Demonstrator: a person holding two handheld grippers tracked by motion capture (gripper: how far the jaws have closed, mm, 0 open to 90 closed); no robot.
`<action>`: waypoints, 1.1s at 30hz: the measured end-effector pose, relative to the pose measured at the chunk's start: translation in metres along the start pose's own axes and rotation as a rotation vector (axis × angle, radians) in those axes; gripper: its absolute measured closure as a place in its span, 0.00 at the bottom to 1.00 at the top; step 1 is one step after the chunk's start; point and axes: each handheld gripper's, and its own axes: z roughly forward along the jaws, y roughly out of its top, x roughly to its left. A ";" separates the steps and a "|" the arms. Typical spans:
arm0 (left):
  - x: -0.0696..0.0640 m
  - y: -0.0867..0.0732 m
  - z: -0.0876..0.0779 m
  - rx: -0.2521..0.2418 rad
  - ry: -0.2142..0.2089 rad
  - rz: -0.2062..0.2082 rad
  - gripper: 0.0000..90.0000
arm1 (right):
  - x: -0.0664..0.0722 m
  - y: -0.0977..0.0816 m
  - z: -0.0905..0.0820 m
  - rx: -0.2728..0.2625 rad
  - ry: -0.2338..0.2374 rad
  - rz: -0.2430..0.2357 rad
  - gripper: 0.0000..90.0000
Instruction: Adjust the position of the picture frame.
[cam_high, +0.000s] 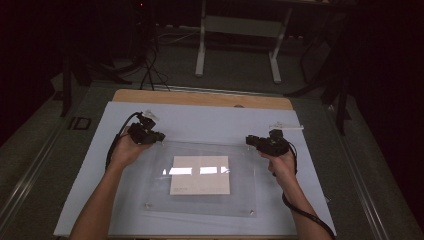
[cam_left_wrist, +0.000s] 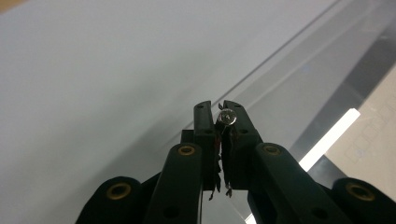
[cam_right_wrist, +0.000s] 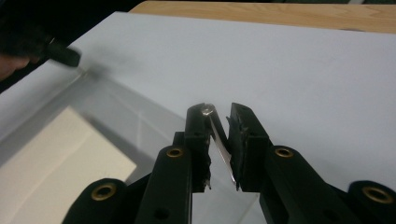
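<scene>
Currently logged, all places given from the clear acrylic sheet (cam_high: 200, 180).

Item: acrylic sheet, flat on the white mat (cam_high: 210, 122), covering a cream card (cam_high: 200, 175) under its middle. Small fasteners sit at its two near corners (cam_high: 148, 205); the far corners look unfastened as yet.

Item: left gripper (cam_left_wrist: 218, 112), at the sheet's far left corner, jaws pinched tight on a silver screw (cam_left_wrist: 227, 117).

Item: right gripper (cam_right_wrist: 218, 114), at the sheet's far right corner, jaws closed on a slim shiny metal piece (cam_right_wrist: 219, 144), probably another screw; the type cannot be told.

Status, judged: near-side fixings placed; the two far-corner fixings are carried but not seated. Roughly half remains.
</scene>
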 end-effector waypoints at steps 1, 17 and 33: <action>-0.002 -0.004 0.003 0.008 -0.004 -0.001 0.95 | -0.003 -0.001 0.003 0.006 -0.003 0.002 0.87; -0.010 -0.019 0.013 -0.072 0.028 -0.032 0.94 | -0.018 -0.029 0.023 -0.012 -0.040 0.091 0.86; -0.023 -0.049 0.017 -0.325 0.091 -0.186 0.90 | -0.018 -0.033 0.024 -0.033 -0.044 0.061 0.87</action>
